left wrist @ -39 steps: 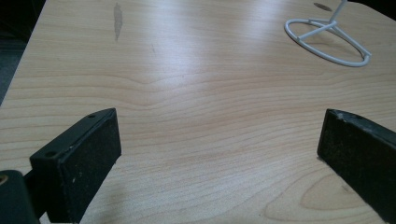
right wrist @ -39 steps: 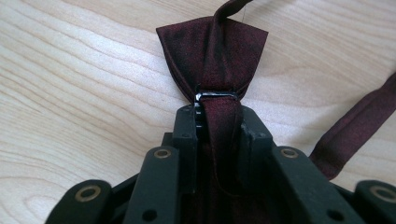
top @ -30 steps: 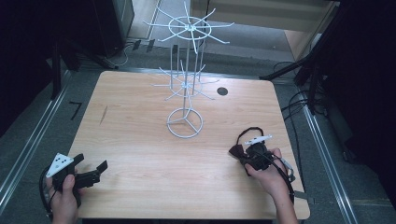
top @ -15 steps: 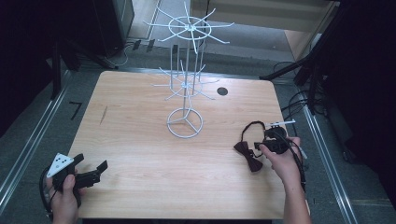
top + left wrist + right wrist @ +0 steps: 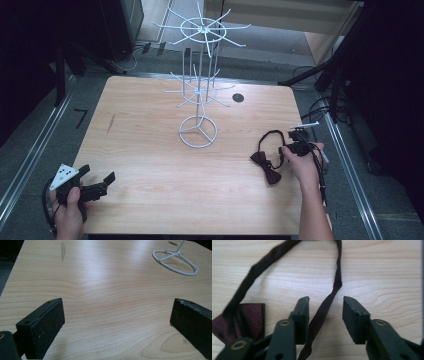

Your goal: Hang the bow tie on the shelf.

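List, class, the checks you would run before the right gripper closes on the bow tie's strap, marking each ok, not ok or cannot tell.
1. Right gripper open: ok.
2. Thin dark maroon fabric strap lies between its fingers: ok, though nearer the left one in the right gripper view.
3. Dark maroon fabric bow tie flat on the light wooden table, apart from the white wire hanging rack: ok.
4. Left gripper open, holding nothing: ok.
5. Strap free of knots or snags: cannot tell.

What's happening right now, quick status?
Left gripper open, idle. Right gripper open, straddling the bow tie strap. Wire stand apart; nothing in the way.
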A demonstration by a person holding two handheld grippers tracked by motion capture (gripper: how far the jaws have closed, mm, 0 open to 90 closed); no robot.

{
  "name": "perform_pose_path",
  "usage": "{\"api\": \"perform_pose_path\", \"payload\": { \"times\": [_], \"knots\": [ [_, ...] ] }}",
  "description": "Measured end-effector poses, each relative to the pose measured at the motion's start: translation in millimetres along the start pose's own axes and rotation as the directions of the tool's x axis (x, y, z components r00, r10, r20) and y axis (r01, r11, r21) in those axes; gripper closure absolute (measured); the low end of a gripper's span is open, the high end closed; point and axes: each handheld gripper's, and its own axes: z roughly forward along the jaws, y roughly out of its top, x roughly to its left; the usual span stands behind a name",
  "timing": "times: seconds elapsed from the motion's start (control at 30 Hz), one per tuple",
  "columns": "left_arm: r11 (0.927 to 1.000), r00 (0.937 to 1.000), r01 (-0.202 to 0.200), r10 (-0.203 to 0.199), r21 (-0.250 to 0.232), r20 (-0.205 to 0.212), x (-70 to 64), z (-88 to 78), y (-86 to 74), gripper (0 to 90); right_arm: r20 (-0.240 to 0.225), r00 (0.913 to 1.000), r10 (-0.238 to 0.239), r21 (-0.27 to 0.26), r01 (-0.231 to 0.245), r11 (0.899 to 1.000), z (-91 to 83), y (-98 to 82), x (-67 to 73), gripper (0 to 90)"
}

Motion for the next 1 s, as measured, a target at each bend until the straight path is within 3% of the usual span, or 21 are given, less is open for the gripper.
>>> {"api": "perform_pose_path", "payload": {
  "times": [0.07,0.1,0.13,0.27,0.4,0.43,0.5,0.53,0.6,0.63,0.67,0.73,0.77,0.8,0.83,0.87,0.93,0.97,1.0],
  "knots": [
    [1.0000,1.0000,0.001,-0.001,0.000,0.000,0.0,0.0,0.0,0.2,-0.002,1.0000,-0.004,0.011,0.004,1.000,2.5,-0.1,-0.2,69.1],
    [1.0000,1.0000,0.001,-0.001,-0.001,-0.001,0.0,-0.1,0.0,0.2,-0.010,0.9999,-0.003,0.033,0.003,0.999,5.7,0.0,0.0,83.8],
    [1.0000,1.0000,0.001,-0.001,0.001,0.000,0.2,-0.2,0.0,0.2,-0.019,0.9998,-0.001,0.035,0.002,0.999,6.1,-0.1,0.3,89.2],
    [1.0000,1.0000,0.001,-0.001,0.003,0.002,0.2,-0.1,0.1,0.2,-0.045,0.9989,-0.009,0.026,0.010,1.000,4.3,1.0,3.8,90.0],
    [1.0000,1.0000,0.001,-0.001,0.002,0.002,0.3,-0.2,0.1,0.2,-0.064,0.9972,-0.040,-0.034,0.038,0.999,-0.8,2.9,12.8,90.0],
    [1.0000,1.0000,0.000,0.000,-0.001,0.001,0.4,-0.5,-0.1,0.2,-0.074,0.9948,-0.070,-0.078,0.064,0.995,-3.7,3.4,19.7,90.0],
    [1.0000,1.0000,0.001,-0.001,-0.001,0.002,0.4,-0.8,-0.2,0.2,-0.074,0.9937,-0.084,-0.090,0.077,0.993,-4.5,3.5,21.9,90.0],
    [1.0000,1.0000,0.004,-0.004,-0.009,0.006,0.6,-1.1,-0.4,0.2,-0.068,0.9908,-0.117,-0.141,0.106,0.984,-8.2,3.2,28.3,90.0],
    [0.9999,1.0000,0.006,-0.006,-0.012,0.007,0.5,-1.2,-0.5,0.2,-0.062,0.9897,-0.129,-0.164,0.117,0.979,-10.7,2.9,32.0,90.0],
    [0.9999,1.0000,0.005,-0.005,-0.014,0.007,0.5,-1.4,-0.6,0.2,-0.041,0.9868,-0.157,-0.220,0.144,0.965,-16.5,2.2,38.8,90.0],
    [0.9999,1.0000,0.005,-0.005,-0.014,0.007,0.5,-1.4,-0.6,0.2,-0.041,0.9868,-0.157,-0.220,0.144,0.965,-16.5,2.2,38.8,90.0],
    [0.9999,1.0000,0.004,-0.004,-0.013,0.006,0.3,-1.3,-0.5,0.2,-0.031,0.9836,-0.178,-0.280,0.162,0.946,-23.5,1.3,44.9,90.0],
    [0.9999,1.0000,0.003,-0.003,-0.010,0.006,0.2,-1.2,-0.5,0.2,-0.027,0.9815,-0.189,-0.312,0.172,0.935,-27.4,0.9,47.7,90.0],
    [1.0000,1.0000,0.000,0.000,-0.008,0.004,0.1,-1.3,-0.4,0.2,-0.036,0.9800,-0.196,-0.375,0.168,0.912,-37.0,0.1,52.3,90.0],
    [1.0000,1.0000,0.001,-0.001,-0.010,0.004,0.1,-1.3,-0.4,0.2,-0.033,0.9800,-0.196,-0.391,0.168,0.905,-40.5,0.0,53.5,90.0],
    [1.0000,1.0000,0.001,-0.001,-0.010,0.004,0.1,-1.3,-0.4,0.2,-0.033,0.9800,-0.196,-0.391,0.168,0.905,-40.5,0.0,53.5,90.0],
    [0.9999,1.0000,0.002,-0.002,-0.011,0.003,0.1,-1.4,-0.5,0.2,-0.042,0.9786,-0.201,-0.440,0.163,0.883,-50.2,-0.2,56.3,90.0],
    [0.9999,1.0000,0.002,-0.002,-0.011,0.003,0.1,-1.4,-0.5,0.2,-0.042,0.9773,-0.208,-0.487,0.161,0.858,-60.2,-0.8,59.7,90.0],
    [1.0000,1.0000,0.001,-0.001,-0.009,0.002,0.0,-1.3,-0.4,0.2,-0.041,0.9757,-0.215,-0.511,0.165,0.844,-65.1,-1.1,61.7,90.0]
  ]
}}
